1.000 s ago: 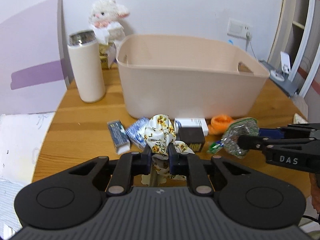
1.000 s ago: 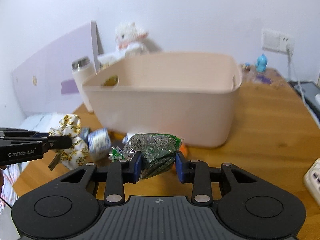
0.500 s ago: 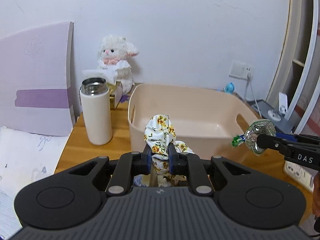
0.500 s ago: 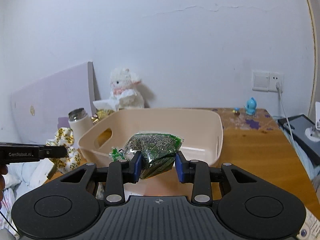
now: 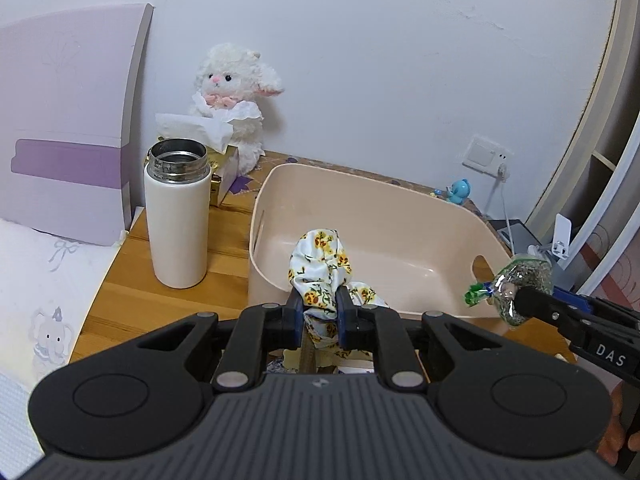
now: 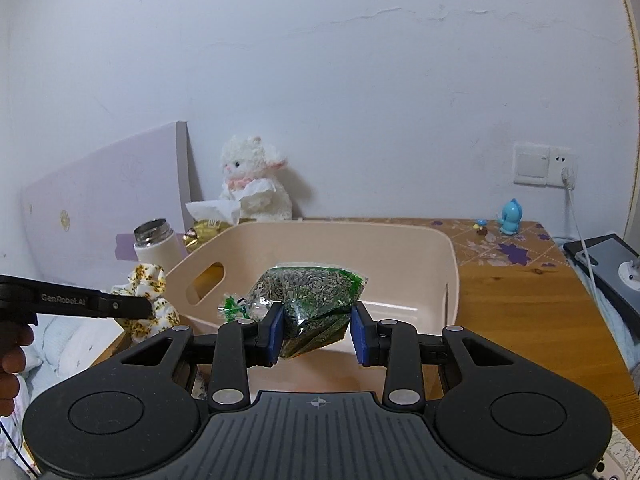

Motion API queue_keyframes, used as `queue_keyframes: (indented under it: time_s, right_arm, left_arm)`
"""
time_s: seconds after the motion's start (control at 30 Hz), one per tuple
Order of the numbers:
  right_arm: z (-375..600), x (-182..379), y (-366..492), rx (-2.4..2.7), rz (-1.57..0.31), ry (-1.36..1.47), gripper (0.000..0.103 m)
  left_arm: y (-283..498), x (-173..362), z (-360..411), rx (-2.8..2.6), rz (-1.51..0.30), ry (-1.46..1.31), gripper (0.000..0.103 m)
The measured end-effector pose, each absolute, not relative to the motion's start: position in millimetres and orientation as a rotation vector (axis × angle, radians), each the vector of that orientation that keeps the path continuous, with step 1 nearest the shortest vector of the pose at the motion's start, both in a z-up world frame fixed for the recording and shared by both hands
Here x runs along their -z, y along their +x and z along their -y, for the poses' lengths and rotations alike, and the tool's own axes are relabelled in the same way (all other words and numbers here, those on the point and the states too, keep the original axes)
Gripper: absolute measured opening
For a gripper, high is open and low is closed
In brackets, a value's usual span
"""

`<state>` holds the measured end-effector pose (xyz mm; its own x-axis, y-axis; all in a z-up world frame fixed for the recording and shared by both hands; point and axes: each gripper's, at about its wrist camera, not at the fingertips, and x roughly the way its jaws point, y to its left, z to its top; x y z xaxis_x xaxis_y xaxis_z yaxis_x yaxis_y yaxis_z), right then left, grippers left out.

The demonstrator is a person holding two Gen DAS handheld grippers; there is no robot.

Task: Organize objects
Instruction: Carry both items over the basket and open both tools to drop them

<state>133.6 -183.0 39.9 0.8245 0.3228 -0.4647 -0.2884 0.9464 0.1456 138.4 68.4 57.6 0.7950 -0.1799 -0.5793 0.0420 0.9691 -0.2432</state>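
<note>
My left gripper (image 5: 319,308) is shut on a white floral scrunchie (image 5: 320,264) and holds it above the near rim of the beige plastic bin (image 5: 264,216). The scrunchie also shows in the right wrist view (image 6: 146,280). My right gripper (image 6: 317,328) is shut on a clear bag of dried lavender (image 6: 308,296) with a green twist end, held over the bin's near edge (image 6: 452,264). The bag also shows in the left wrist view (image 5: 520,284), at the bin's right handle. The bin's floor looks empty.
A white thermos (image 5: 178,216) with an open steel mouth stands left of the bin. A plush lamb (image 5: 234,96) and a tissue box (image 5: 208,136) sit at the back wall. A lilac board (image 5: 68,120) leans at the left. A blue figurine (image 6: 510,216) and a plugged cable (image 6: 576,224) are at the right.
Both grippers have risen from the table with their objects and now hold them at the bin's rim. The small items on the table have dropped out of sight.
</note>
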Motion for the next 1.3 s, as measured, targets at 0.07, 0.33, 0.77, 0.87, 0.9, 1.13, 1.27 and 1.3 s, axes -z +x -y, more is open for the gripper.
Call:
queue_keyframes:
  time_s: [0.07, 0.33, 0.77, 0.87, 0.9, 1.13, 1.27, 1.3]
  right_arm:
    - [181.0, -36.5, 134.5, -0.328, -0.519, 0.065, 0.032]
    - [178.9, -32.8, 137.6, -0.324, -0.536, 0.061, 0.032]
    - [183.7, -29.3, 153.1, -0.307, -0.546, 0.062, 0.032]
    - [184.0, -27.9, 156.7, -0.308, -0.552, 0.063, 0.032]
    - [183.9, -27.9, 157.8, -0.309, -0.551, 0.063, 0.032]
    - [181.6, -25.6, 183.1, -0.286, -0.568, 0.036, 0.032]
    - [179.7, -15.9, 202.1, -0.272, -0.612, 0.019, 0.032]
    - [179.1, -13.5, 205.4, -0.269, -0.624, 0.018, 0.033]
  left_arm:
    - [139.2, -53.0, -68.5, 0.107, -0.664, -0.213, 0.018]
    - [144.7, -36.5, -67.6, 0.11, -0.718, -0.198, 0.02]
    - [151.9, -50.6, -44.1, 0.128, -0.659, -0.115, 0.023]
    - [158.0, -49.9, -40.4, 0.125, -0.656, -0.102, 0.023]
    - [159.5, -49.3, -39.6, 0.123, -0.658, -0.101, 0.023]
    - [175.8, -45.9, -34.9, 0.122, -0.663, -0.069, 0.023]
    - [198.0, -35.1, -28.2, 0.109, -0.694, -0.038, 0.024]
    - [203.1, -32.0, -26.5, 0.107, -0.704, -0.031, 0.024]
